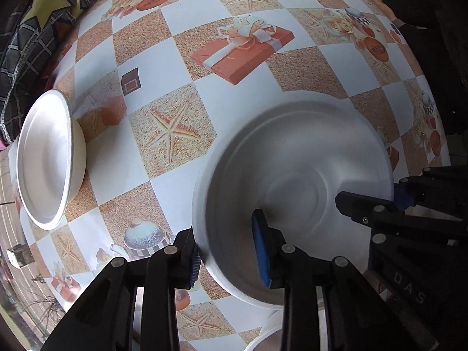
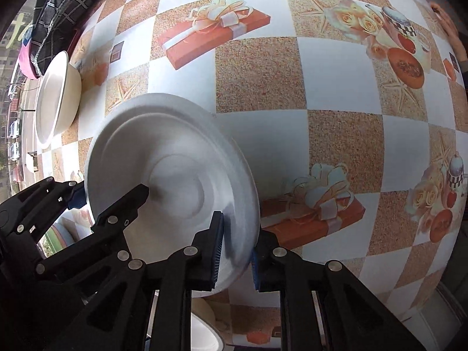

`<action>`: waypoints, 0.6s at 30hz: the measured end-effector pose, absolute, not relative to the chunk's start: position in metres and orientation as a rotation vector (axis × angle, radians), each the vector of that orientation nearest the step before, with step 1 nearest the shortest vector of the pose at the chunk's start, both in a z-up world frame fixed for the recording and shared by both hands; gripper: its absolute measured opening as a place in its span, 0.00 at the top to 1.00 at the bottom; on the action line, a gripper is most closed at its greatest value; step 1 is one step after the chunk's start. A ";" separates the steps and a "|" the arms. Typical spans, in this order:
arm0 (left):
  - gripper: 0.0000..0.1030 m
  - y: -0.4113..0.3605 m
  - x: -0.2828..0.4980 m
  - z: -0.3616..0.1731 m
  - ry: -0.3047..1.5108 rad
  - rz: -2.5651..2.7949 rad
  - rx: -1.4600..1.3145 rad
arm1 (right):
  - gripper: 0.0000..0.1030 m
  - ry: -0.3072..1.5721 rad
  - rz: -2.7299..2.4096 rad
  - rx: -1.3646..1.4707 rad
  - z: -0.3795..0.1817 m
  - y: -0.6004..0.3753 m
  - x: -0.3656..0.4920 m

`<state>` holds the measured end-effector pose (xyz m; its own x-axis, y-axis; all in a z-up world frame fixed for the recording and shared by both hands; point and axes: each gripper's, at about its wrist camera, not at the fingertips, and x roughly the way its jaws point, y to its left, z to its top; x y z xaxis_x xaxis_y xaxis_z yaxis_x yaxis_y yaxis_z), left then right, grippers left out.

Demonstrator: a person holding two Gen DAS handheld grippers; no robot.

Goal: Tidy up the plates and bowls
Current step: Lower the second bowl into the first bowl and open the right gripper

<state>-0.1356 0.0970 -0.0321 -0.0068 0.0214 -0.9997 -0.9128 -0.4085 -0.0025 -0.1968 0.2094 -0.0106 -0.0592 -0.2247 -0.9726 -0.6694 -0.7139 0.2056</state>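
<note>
Item: white plate point(image 1: 292, 175), held off the counter point(image 1: 175, 58) by both claws at once, toward the near edge. Left claw point(image 1: 228, 251): closed narrow on the plate's rim, one blue pad inside the dish, the other outside under the lip. Right claw point(image 2: 235, 251): likewise clamped on the opposite rim, pads pressing both faces. Both claws are pointed steeply downward, side by side, each visible in the other's view at the plate's far side; the plate appears slightly tilted and blurred. Item: white bowl point(image 1: 49, 158), set at the counter's left edge, well apart from the held plate, seemingly with a second piece nested in it, though this cannot be confirmed. Item: further white ware point(image 2: 204, 333), partly seen below the claws at the near edge; whether plate or bowl cannot be told. Item: another person's hand point(image 1: 377, 0), rested at the far right corner. Progress, as judged: the task is taken to be midway, with one plate in carriage, one stack apparently begun at the left edge, and at least one piece not yet gathered. Remaining, as judged: the held plate is to be set down on matching ware and released.
</note>
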 end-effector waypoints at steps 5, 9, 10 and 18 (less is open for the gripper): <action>0.68 0.088 -0.132 0.001 0.959 1.540 -1.417 | 0.82 0.914 1.865 -1.850 0.020 0.198 -0.204; 0.68 0.081 -0.120 0.030 0.965 1.521 -1.362 | 0.82 0.887 1.887 -1.837 0.049 0.187 -0.182; 0.68 0.076 -0.118 0.035 0.971 1.515 -1.349 | 0.82 0.885 1.888 -1.833 0.054 0.182 -0.179; 0.64 0.028 -0.087 0.058 0.994 1.427 -1.342 | 0.82 0.856 1.885 -1.865 0.084 0.163 -0.142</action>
